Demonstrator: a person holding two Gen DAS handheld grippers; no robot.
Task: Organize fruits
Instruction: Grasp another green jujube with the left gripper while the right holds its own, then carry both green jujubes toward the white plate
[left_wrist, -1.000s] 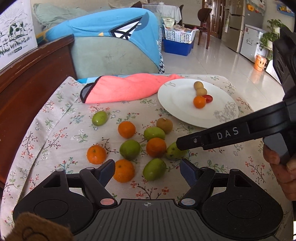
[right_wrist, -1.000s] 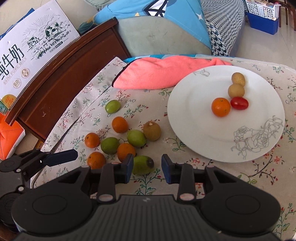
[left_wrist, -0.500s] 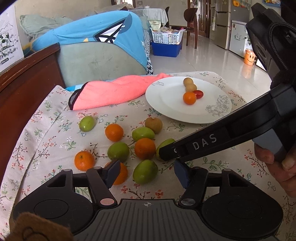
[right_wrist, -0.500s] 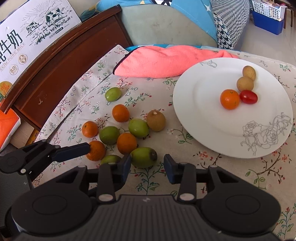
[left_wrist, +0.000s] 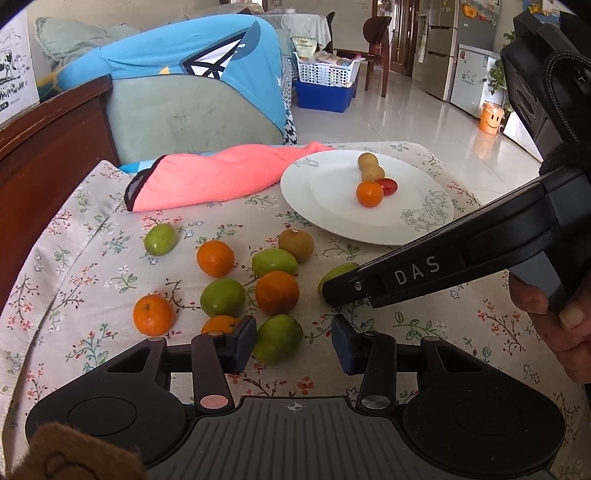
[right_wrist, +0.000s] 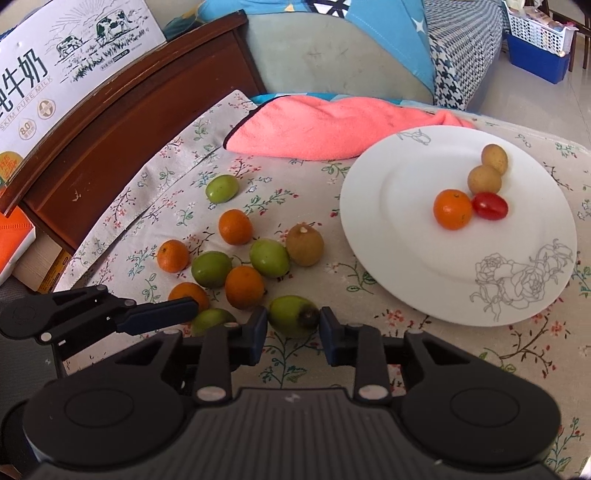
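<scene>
Step in hand: picking up loose fruit. Right gripper (right_wrist: 293, 330), bottom centre of right view, jaws open astride green fruit (right_wrist: 293, 315), seemingly not clamped. Left gripper (left_wrist: 293, 341) open, empty. Next, likely: close, carry to plate (right_wrist: 406, 280) at right

We're in somebody's home, a lived-in living and dining space. The floral tablecloth (left_wrist: 92, 258) covers a table, and everything else reads off it. Just behind the tablecloth sits a pale green sofa (left_wrist: 192, 118) draped in a blue blanket (left_wrist: 166, 59). To the tablecloth's left runs a dark wooden furniture edge (right_wrist: 122, 122) with a milk carton box (right_wrist: 55, 55) propped behind it. Far beyond the tablecloth, across glossy white floor tiles (left_wrist: 399, 110), stand a white laundry basket (left_wrist: 325, 72) on a blue bin (left_wrist: 325, 96), a wooden dining chair (left_wrist: 376, 33), a covered dining table (left_wrist: 295, 22) and a steel refrigerator (left_wrist: 443, 44).
</scene>
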